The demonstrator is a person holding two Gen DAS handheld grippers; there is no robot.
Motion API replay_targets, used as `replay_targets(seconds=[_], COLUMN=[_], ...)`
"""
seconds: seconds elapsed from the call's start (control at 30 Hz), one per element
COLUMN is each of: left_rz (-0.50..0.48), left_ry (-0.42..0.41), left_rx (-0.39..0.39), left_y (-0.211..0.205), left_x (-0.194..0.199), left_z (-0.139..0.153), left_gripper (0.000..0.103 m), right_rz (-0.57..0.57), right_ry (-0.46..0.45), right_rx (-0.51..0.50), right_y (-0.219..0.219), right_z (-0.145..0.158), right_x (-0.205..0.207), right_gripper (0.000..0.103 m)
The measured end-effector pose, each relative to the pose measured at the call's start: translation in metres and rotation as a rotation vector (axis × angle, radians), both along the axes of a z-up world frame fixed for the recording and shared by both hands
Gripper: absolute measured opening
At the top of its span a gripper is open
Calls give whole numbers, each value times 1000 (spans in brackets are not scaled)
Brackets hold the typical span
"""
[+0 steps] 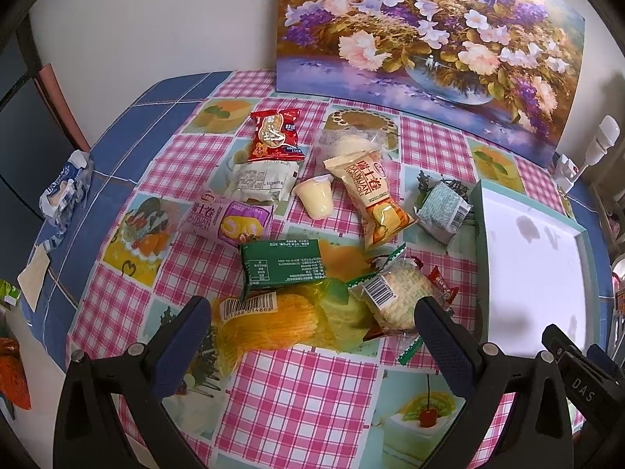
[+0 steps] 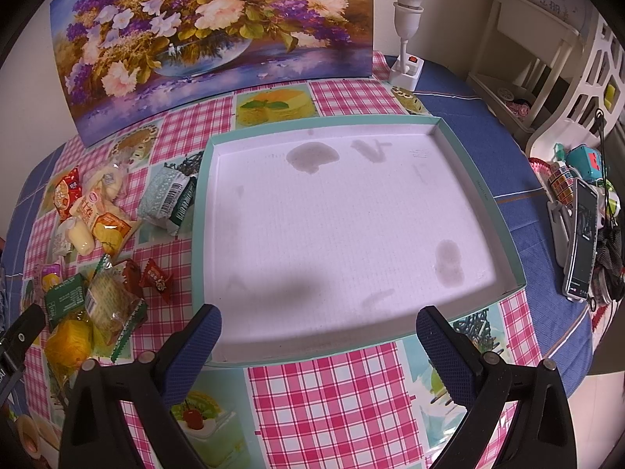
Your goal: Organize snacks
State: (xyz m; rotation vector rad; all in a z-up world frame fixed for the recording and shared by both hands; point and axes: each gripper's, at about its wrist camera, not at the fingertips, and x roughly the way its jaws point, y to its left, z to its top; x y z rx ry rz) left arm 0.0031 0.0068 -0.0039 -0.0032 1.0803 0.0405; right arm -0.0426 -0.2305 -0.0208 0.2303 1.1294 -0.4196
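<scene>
Checked tablecloth [image 1: 297, 402], crinkly bright snack packets [image 1: 312, 230] – heaped, stained white tray [image 2: 343, 219], both tools spread apart

Glossy plastic tablecloth [image 1: 297, 383], crinkly shiny snack wrappers [image 1: 273, 138]. The tray [image 2: 484, 199] looks like matt, stained cardboard. Gripper pads [image 2: 195, 344] have a rough, textured blue surface. The painting [image 2: 218, 39] is glossy.

Behind your table you have a flower painting [image 2: 211, 35] leaning on the wall, a white lamp [image 2: 407, 19] beside it, and a phone [image 2: 583, 238] propped at the right edge.
</scene>
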Motion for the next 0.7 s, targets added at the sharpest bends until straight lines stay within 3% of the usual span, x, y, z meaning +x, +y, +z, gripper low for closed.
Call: replay_targets(seconds=[0.13,0.3,0.53,0.7], left_rz=[21,123,239,259], left_ry=[-10,-17,51,109], left_rx=[-7,-10,-65,-111], left_y=[8,39,77,83], left_x=[2,5,14,18], left_z=[1,-2,-22,-36], left_gripper=[103,103,103,103], right_rz=[9,71,219,339], right_ry=[-17,-62,-114,-63], right_rx=[6,83,89,99], right_y=[2,21,75,107], right_z=[1,1,3,-17], right_x=[0,12,37,52], right_gripper=[102,102,102,102])
